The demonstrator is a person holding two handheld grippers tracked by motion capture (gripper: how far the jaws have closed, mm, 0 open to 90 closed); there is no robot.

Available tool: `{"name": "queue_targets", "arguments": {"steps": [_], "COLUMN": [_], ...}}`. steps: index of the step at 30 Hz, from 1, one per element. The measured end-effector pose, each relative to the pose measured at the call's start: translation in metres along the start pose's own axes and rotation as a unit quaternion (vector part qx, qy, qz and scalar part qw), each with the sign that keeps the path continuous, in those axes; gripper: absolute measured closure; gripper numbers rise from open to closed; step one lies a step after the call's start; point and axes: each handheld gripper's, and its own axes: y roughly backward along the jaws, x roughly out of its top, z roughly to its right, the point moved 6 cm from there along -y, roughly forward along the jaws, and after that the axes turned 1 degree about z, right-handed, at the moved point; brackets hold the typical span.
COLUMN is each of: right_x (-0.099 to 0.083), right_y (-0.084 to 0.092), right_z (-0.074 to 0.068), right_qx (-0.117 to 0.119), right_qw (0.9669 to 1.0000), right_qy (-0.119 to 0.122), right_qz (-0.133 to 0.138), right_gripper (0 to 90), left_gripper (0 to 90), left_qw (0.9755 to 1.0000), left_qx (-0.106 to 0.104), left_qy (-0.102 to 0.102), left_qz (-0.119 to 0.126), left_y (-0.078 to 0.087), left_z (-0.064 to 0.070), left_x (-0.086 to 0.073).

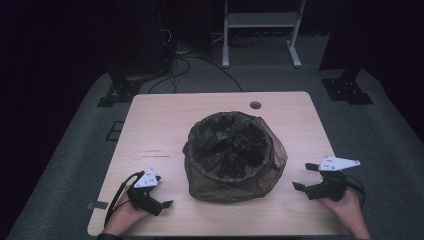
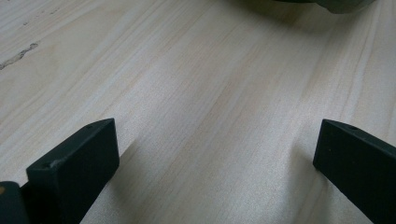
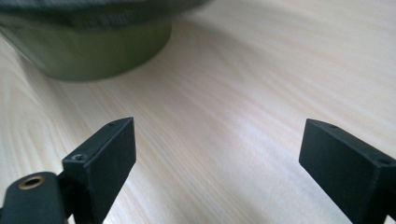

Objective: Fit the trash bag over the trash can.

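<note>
— Where do we have the bin [image 1: 234, 156]?

— We see it in the middle of the wooden table [image 1: 165, 125], standing upright with its round mouth facing up toward the high camera. A dark bag [image 1: 200, 187] lines it, the bag's edge folded over the rim and hanging loosely down the outside to the tabletop. Being round, it gives us no long axis across the table; its only axis runs straight up.

— And our grippers?

— The left gripper [image 1: 165, 204] sits low at the near left of the table, just beside the bin's foot but apart from it, jaws pointing right toward the bin. In the left gripper view its jaws stand wide apart with bare wood between them. The right gripper [image 1: 304, 176] is at the near right, jaws pointing left toward the bin and also clear of it. Its own view shows the jaws spread wide, nothing between them, the green base of the bin [image 3: 93, 51] off ahead to the left.

— Any writing we can read?

— None that we can make out on the bin or bag. We see faint dark marks on the wood left of the bin, too small to read.
</note>
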Motion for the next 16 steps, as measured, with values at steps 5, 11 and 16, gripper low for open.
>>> {"name": "queue_targets", "arguments": {"steps": [5, 11, 16], "right_x": [-0.016, -0.030, -0.031], "right_y": [-0.010, -0.018, -0.019], "right_z": [0.003, 0.003, 0.004], "right_qx": [-0.005, -0.008, -0.012], "right_qw": [0.9999, 0.9988, 0.9983], "right_qy": [-0.003, 0.000, 0.000], "right_qz": [-0.010, -0.049, -0.057], "right_gripper": [9.6, 9.6, 9.7], "left_gripper": [0.0, 0.0, 0.0], "left_qw": [1.0000, 1.0000, 1.0000], "left_qx": [0.000, 0.000, 0.000], "left_qy": [-0.001, -0.001, 0.000], "left_qz": [-0.001, -0.001, -0.001], "left_y": [0.000, 0.000, 0.000], "left_z": [0.000, 0.000, 0.000], "left_x": [0.000, 0.000, 0.000]}}
